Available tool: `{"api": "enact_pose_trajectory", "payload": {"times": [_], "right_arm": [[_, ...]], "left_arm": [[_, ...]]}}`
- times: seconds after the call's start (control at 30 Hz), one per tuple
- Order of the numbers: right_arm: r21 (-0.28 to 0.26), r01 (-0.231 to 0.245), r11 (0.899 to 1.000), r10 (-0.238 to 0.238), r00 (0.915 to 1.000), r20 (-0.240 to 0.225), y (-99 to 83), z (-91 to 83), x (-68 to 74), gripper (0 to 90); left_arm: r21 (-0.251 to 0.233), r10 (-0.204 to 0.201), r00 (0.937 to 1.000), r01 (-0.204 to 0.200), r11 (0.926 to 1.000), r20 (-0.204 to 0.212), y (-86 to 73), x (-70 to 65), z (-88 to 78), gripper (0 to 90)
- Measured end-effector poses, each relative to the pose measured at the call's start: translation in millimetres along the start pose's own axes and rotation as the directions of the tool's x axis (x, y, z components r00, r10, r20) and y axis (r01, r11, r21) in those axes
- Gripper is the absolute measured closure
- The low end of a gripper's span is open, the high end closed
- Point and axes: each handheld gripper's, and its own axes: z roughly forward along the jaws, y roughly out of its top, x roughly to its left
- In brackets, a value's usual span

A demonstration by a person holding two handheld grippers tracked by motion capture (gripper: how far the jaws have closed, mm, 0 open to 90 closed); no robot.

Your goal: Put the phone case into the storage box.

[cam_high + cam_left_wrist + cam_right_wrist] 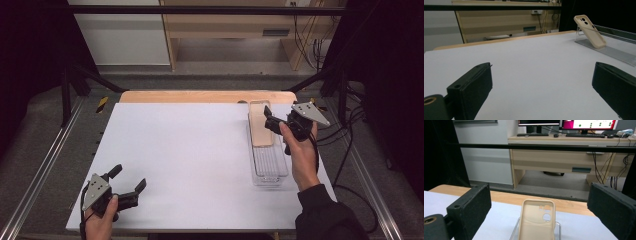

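A beige phone case (pixel 261 124) leans upright against the far end of a clear plastic tray (pixel 270 167) at the right of the white table (pixel 190 150). My right gripper (pixel 275 127) hovers open just right of the case. In the right gripper view the case (pixel 536 222) stands between and beyond that gripper's (pixel 539 195) wide-apart jaws. My left gripper (pixel 129 178) rests open near the front left corner, nothing between its jaws. In the left gripper view, past this gripper (pixel 544 72), the case (pixel 590 31) and tray (pixel 614 51) are far off at the upper right.
A wooden strip (pixel 200 96) borders the table's far edge. Metal rails (pixel 45 170) run along both sides, with cables (pixel 350 150) at the right. A black crossbar (pixel 544 147) spans ahead, with a desk (pixel 564 157) holding monitors behind it.
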Motion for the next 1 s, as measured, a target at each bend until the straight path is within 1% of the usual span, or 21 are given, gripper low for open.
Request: {"api": "enact_pose_trajectory", "payload": {"times": [0.13,0.2,0.4,0.53,0.67,0.9,1.0], "right_arm": [[-0.008,0.000,1.000,0.000,1.0000,-0.002,0.1,-4.8,-0.4,5.3],[-0.013,0.001,1.000,-0.001,0.9999,-0.012,-0.8,-7.3,-1.0,4.7],[-0.018,0.013,1.000,-0.013,0.9997,-0.020,-2.7,-13.6,-1.6,4.6],[-0.022,0.032,0.999,-0.032,0.9992,-0.022,-2.8,-18.3,-1.6,4.6],[-0.027,0.036,0.999,-0.037,0.9989,-0.028,-2.3,-23.0,-2.8,4.6],[-0.040,0.026,0.999,-0.027,0.9990,-0.034,-4.2,-30.2,-7.1,4.6],[-0.046,0.022,0.999,-0.023,0.9993,-0.030,-6.1,-33.4,-9.8,4.7]], "left_arm": [[0.004,0.002,1.0000,-0.002,1.0000,0.005,0.0,-1.3,1.0,2.7],[0.003,0.006,1.0000,-0.006,1.0000,0.006,0.0,-1.9,0.6,2.7],[0.001,0.005,1.0000,-0.005,1.0000,0.005,0.3,-2.0,0.0,2.7],[0.001,0.007,1.0000,-0.007,1.0000,0.005,0.5,-2.6,0.0,2.7],[0.002,0.007,1.0000,-0.007,1.0000,0.006,0.4,-2.2,0.1,2.7],[0.002,0.009,0.9999,-0.009,1.0000,0.006,0.4,-1.5,-0.3,2.7],[0.001,0.009,0.9999,-0.009,1.0000,0.005,0.2,-1.3,-0.2,2.7]]}}
